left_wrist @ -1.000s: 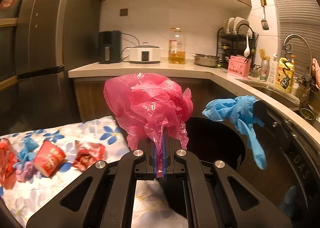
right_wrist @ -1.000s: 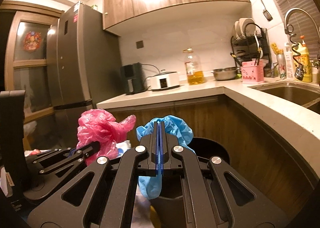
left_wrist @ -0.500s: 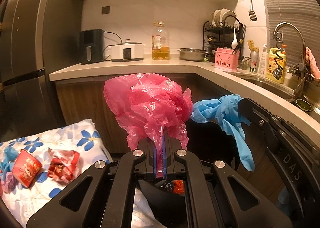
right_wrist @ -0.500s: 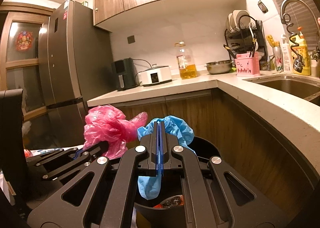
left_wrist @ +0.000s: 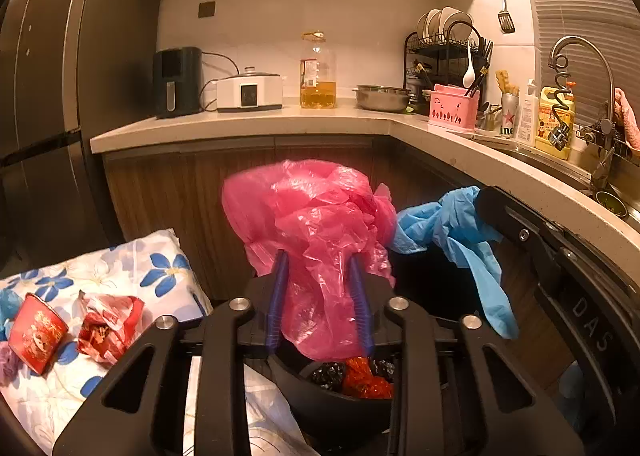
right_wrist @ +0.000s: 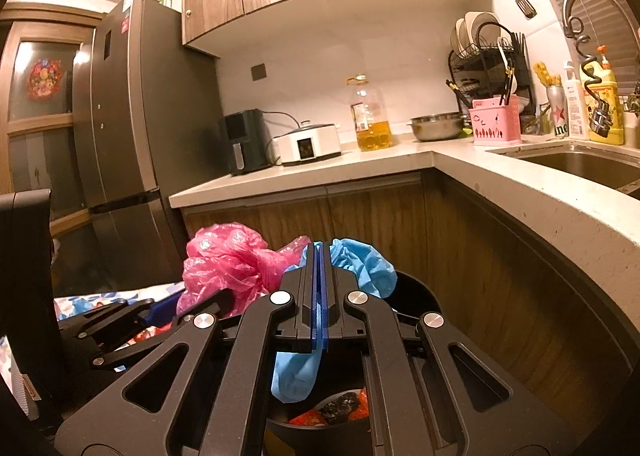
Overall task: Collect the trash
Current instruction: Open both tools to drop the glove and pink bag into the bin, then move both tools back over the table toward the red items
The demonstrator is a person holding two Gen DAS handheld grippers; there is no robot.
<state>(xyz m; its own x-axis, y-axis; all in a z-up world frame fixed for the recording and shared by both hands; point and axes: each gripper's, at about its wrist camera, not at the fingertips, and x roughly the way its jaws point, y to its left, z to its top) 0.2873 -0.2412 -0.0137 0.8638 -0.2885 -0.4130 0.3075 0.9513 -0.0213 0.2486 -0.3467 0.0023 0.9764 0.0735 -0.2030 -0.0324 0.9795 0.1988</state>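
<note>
My left gripper (left_wrist: 318, 260) hovers over the black bin (left_wrist: 332, 412). Its jaws are opening, and the crumpled pink plastic bag (left_wrist: 312, 216) sits loosely between the blue pads, its lower end hanging toward the bin's mouth. Red and black trash (left_wrist: 360, 376) lies inside the bin. To the right, my right gripper (right_wrist: 319, 252) is shut on a blue glove (right_wrist: 360, 260), whose fingers dangle below the jaws over the bin (right_wrist: 420, 292). The right wrist view shows the pink bag (right_wrist: 224, 260) at the left, touching the glove. The glove (left_wrist: 460, 224) also shows in the left wrist view.
A table with a floral cloth (left_wrist: 120, 268) stands left of the bin. On it lie a red paper cup (left_wrist: 36, 332) and a crumpled red wrapper (left_wrist: 108, 324). The L-shaped counter (left_wrist: 240, 124) and wooden cabinets close in behind and to the right; a dark fridge (right_wrist: 120, 116) stands left.
Both grippers have moved forward and down, so the bin's contents now show below them. The left jaws have parted, and the pink bag has slipped lower between them. The right stays clamped on the glove.
</note>
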